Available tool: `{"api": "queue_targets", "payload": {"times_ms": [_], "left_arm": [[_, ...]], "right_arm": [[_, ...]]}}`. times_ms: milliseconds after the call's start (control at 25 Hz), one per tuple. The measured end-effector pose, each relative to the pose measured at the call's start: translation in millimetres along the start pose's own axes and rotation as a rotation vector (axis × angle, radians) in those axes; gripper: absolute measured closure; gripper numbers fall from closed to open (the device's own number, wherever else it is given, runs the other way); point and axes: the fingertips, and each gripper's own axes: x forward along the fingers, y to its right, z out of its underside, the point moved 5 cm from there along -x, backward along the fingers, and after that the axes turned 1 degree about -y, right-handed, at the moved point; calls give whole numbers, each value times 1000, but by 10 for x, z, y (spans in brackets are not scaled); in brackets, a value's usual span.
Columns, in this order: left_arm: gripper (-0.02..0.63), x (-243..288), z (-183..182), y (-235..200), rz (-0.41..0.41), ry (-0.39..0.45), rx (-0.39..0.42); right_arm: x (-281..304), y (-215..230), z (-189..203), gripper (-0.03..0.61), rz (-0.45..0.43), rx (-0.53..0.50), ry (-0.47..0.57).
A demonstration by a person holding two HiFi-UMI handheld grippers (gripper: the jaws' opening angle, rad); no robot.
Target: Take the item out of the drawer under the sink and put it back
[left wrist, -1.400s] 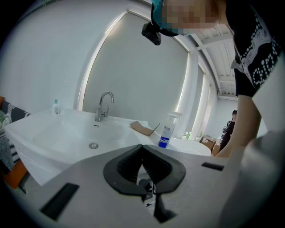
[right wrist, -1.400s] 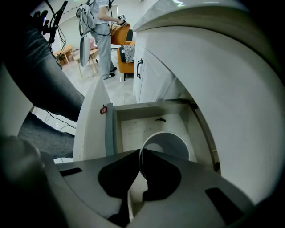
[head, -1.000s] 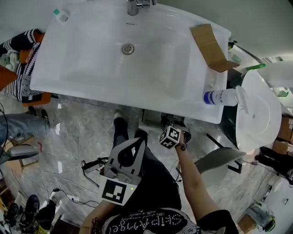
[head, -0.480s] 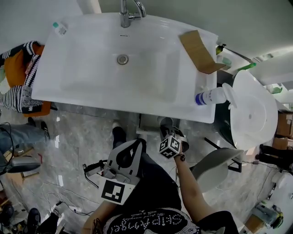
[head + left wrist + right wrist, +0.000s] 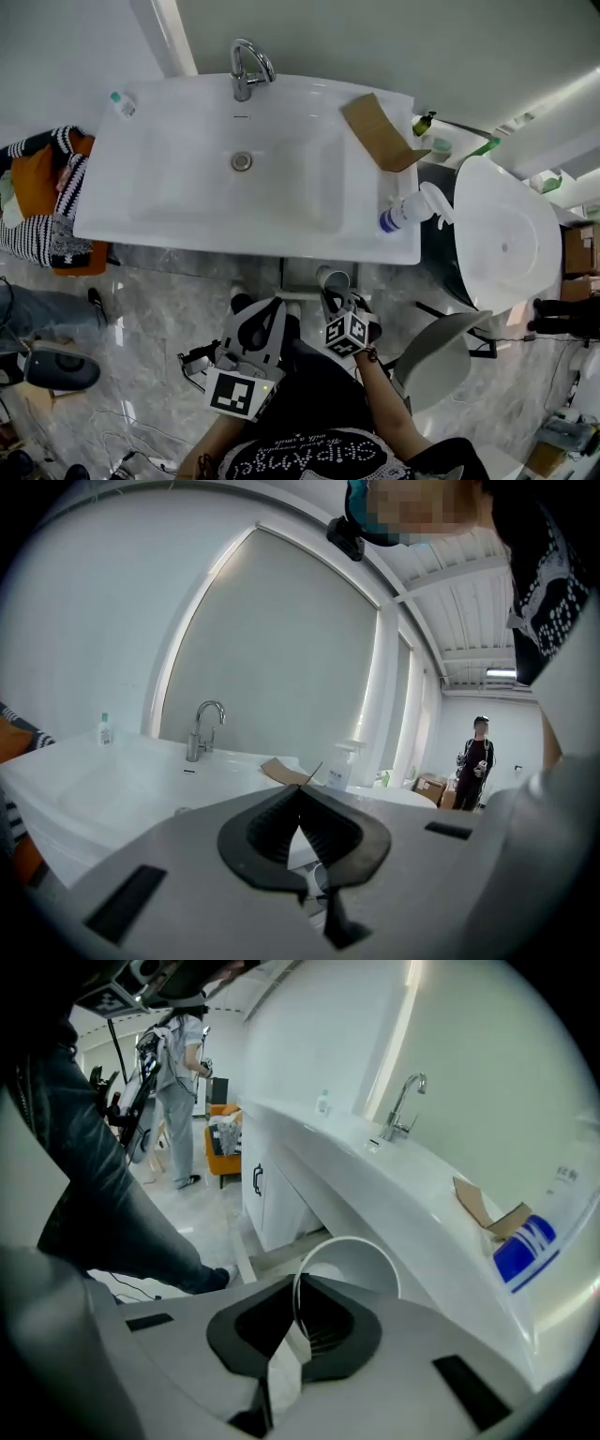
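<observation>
— Fingers on our right gripper (image 5: 296,1290) are closed on the wall of the white cup (image 5: 361,1262). They pinch one thin stretch of its rim, and the cup sits just in front of the sink (image 5: 178,192) and below its front edge. Our left gripper (image 5: 300,791) has its fingers closed too, with nothing between them.

— So what worries us from here?

— That pinch. We hold the cup by a narrow bit of wall, so it could swing or slip out if we tilt the gripper quickly. The thin wall might also flex and loosen the hold. The sink's front edge is close above, and a careless lift could knock the cup against it. We also cannot make out the drawer well enough to judge whether it is open for the return.

— Anything we can read?

— Little. The pump bottle (image 5: 403,214) lying on the sink has a blue label, but its print is too small for us. The small bottle (image 5: 116,102) at the far corner is the same. The white lettering on our shirt (image 5: 300,457) appears upside down, and we would not trust a reading.
</observation>
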Motion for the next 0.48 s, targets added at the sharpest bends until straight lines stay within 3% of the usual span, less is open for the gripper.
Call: {"api": "queue_targets", "payload": {"times_ms": [240, 480], "left_arm": [[611, 35, -85, 67, 44, -16, 59], [611, 21, -138, 134, 67, 17, 75]], "right_arm": [[-332, 109, -105, 554, 47, 39, 67], [-638, 207, -50, 554, 67, 212, 169]]}}
